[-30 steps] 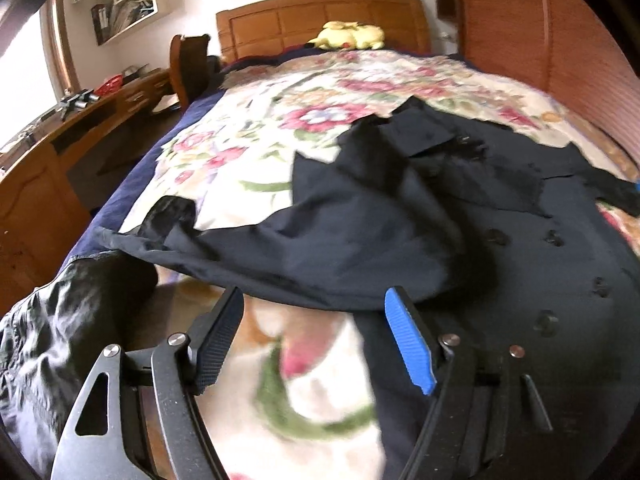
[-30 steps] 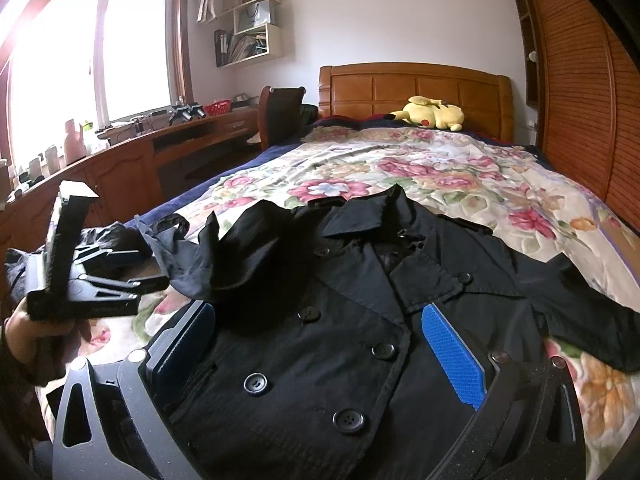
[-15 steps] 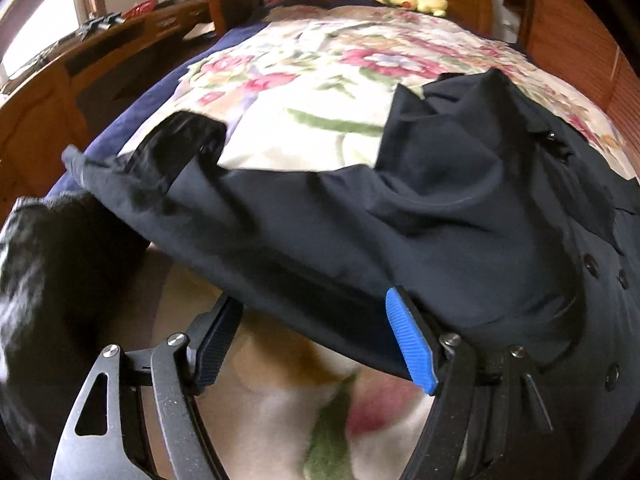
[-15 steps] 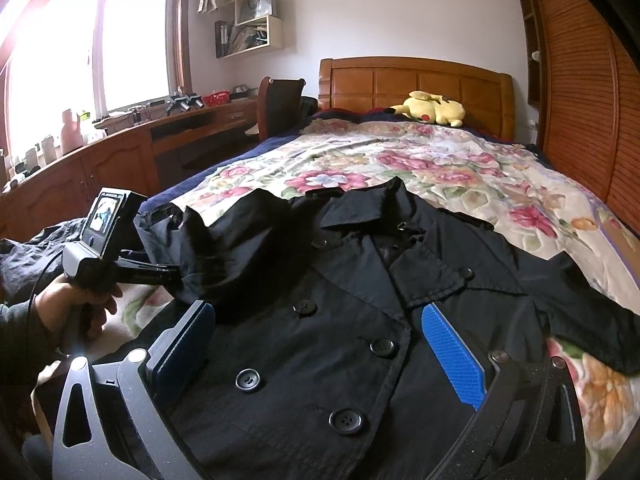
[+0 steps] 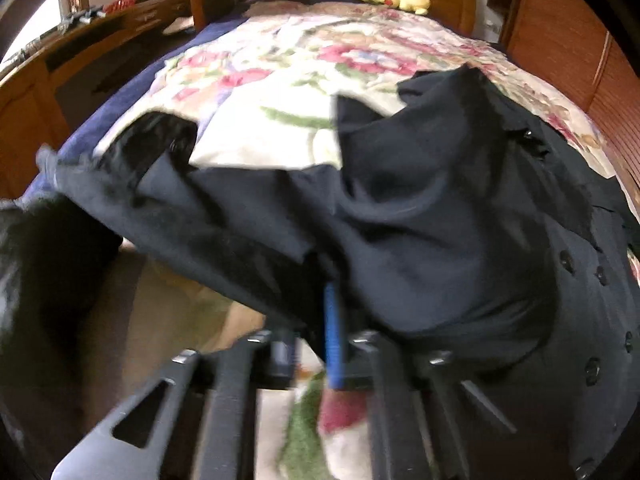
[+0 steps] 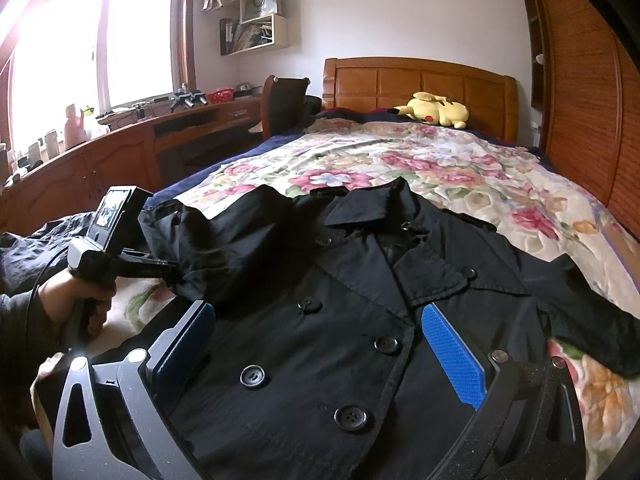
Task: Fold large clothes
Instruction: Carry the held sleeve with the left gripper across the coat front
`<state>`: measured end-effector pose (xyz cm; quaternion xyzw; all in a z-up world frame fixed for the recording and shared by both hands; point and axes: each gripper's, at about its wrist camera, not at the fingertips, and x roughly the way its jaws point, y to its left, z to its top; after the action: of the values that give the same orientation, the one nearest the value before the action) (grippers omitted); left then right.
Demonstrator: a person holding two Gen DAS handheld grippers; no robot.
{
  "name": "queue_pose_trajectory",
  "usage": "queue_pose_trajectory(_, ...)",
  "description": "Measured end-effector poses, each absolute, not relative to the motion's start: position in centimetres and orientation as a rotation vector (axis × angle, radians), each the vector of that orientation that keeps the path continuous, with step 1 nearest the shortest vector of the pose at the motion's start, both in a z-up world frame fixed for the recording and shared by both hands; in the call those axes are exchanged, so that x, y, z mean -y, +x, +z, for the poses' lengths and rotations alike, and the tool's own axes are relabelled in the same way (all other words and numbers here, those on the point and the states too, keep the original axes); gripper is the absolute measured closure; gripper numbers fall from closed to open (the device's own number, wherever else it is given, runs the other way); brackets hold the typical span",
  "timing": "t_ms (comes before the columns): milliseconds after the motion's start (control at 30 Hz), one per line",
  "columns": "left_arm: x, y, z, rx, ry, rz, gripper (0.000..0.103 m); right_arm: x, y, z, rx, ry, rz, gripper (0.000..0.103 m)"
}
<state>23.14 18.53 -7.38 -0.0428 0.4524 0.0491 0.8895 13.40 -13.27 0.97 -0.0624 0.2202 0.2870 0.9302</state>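
A black double-breasted coat [image 6: 360,292] lies face up on the floral bedspread [image 6: 420,160], collar toward the headboard. Its left sleeve [image 5: 248,216] is bunched at the bed's left side. My left gripper [image 5: 320,320] is shut on the lower edge of that sleeve, cloth pinched against the blue pad; it also shows in the right wrist view [image 6: 172,270], held by a hand. My right gripper [image 6: 316,344] is open and empty, hovering over the coat's buttoned front. The right sleeve [image 6: 580,312] lies spread to the right.
A yellow plush toy [image 6: 436,109] sits by the wooden headboard [image 6: 420,80]. A wooden desk [image 6: 120,148] and a chair [image 6: 284,96] run along the left, below the window. A wooden slatted wardrobe [image 6: 580,92] stands on the right. Dark cloth [image 5: 44,264] lies at the bed's left edge.
My left gripper moved forward onto the sleeve and closed on its edge. The right gripper stayed open over the coat front, almost still.
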Motion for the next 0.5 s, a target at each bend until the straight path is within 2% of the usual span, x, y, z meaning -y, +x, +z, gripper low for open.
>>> queue_pose_trajectory(300,-11.3,21.4,-0.4,-0.733,0.024,0.016,0.1,15.2,13.2,1.1,-0.436,-0.123,0.56,0.0)
queue_pose_trajectory(500,-5.6,21.2,2.8,-0.664,0.097,-0.075,0.1,16.3,13.0,1.4,-0.427,-0.11,0.53,0.0)
